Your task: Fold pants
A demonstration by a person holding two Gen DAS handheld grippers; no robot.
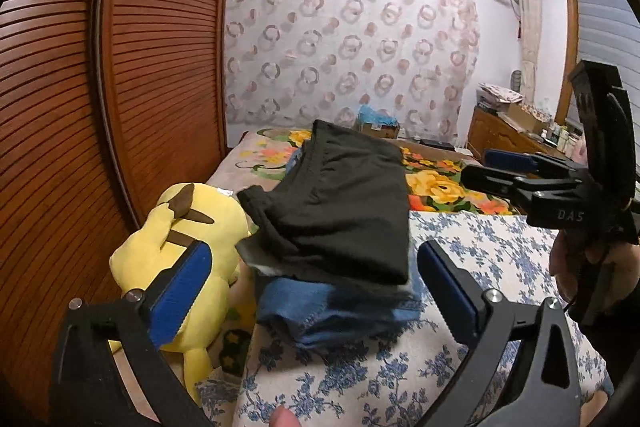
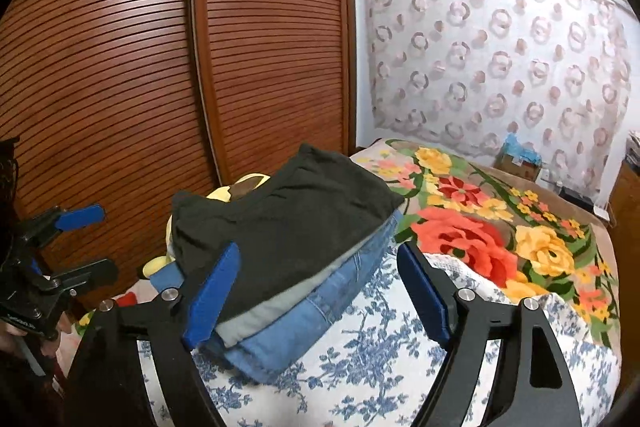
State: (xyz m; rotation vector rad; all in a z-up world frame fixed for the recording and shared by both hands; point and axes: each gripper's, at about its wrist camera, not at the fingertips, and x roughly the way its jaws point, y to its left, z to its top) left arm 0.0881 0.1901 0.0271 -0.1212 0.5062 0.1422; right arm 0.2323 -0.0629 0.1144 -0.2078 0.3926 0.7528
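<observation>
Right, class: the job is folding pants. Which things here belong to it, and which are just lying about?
Belong:
black pants, folded, topping the stack
blue jeans underneath
left gripper
right gripper

Lying about:
yellow Pikachu plush
flowered blanket
cardboard box

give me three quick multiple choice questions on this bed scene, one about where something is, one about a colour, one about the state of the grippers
1. Where do the folded black pants lie?
A. on top of the folded jeans
B. under the yellow plush toy
C. on the wooden dresser

2. What colour are the pads on the gripper fingers?
A. red
B. blue
C. white

3. What state are the left gripper and right gripper in?
A. both shut on the pants
B. one open, one shut
C. both open, holding nothing

Answers: 1 A, the black pants top the stack over the folded jeans; 2 B, each finger carries a blue pad; 3 C, both pairs of fingers stand wide apart with no cloth between them.
</observation>
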